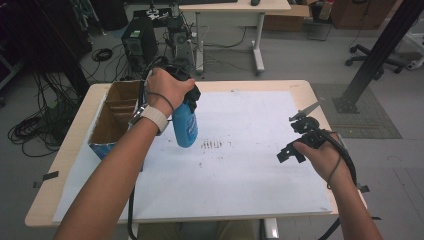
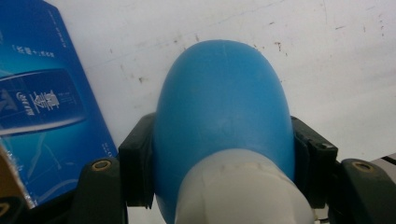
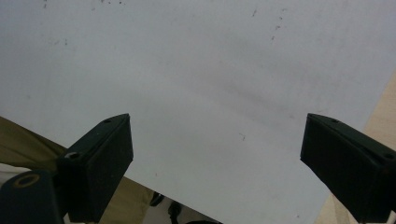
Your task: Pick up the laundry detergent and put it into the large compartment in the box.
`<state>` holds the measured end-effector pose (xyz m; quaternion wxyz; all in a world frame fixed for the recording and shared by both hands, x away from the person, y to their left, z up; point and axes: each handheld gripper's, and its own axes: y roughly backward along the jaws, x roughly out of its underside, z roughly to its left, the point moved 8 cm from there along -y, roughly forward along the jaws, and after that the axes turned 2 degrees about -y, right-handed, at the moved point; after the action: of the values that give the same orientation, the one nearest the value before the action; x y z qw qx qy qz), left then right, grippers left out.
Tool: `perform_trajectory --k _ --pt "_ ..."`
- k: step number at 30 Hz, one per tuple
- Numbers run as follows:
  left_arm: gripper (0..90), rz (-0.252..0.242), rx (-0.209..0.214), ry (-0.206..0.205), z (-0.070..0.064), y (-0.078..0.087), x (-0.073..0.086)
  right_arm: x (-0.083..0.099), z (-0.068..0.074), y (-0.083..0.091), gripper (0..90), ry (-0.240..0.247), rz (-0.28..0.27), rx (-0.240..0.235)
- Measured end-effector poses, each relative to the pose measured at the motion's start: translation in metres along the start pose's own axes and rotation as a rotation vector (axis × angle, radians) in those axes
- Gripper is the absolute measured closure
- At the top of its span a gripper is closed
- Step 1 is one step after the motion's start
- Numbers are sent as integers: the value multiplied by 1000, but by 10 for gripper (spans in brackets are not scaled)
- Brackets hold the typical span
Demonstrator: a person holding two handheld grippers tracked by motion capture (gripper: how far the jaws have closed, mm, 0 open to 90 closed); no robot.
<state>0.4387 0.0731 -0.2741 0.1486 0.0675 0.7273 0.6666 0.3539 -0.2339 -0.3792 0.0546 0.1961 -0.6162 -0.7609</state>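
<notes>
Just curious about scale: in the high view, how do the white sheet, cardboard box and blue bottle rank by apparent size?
Largest to smallest:
1. white sheet
2. cardboard box
3. blue bottle, hanging in the left gripper

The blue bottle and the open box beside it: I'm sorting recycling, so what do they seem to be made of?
The blue bottle held in the left tongs looks like matte plastic: smooth, evenly coloured, with a faint mould seam and soft sheen. The open brown box looks like cardboard: dull brown inner walls, with a glossy blue printed outside.
</notes>
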Motion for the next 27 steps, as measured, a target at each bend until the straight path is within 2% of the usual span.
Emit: perform_trajectory --k 13,27 --pt "376 -4 5 -3 2 20 5 -4 3 2 93 9 -9 3" --pt "376 -17 1 3 7 50 9 -5 4 2 93 11 -10 0"
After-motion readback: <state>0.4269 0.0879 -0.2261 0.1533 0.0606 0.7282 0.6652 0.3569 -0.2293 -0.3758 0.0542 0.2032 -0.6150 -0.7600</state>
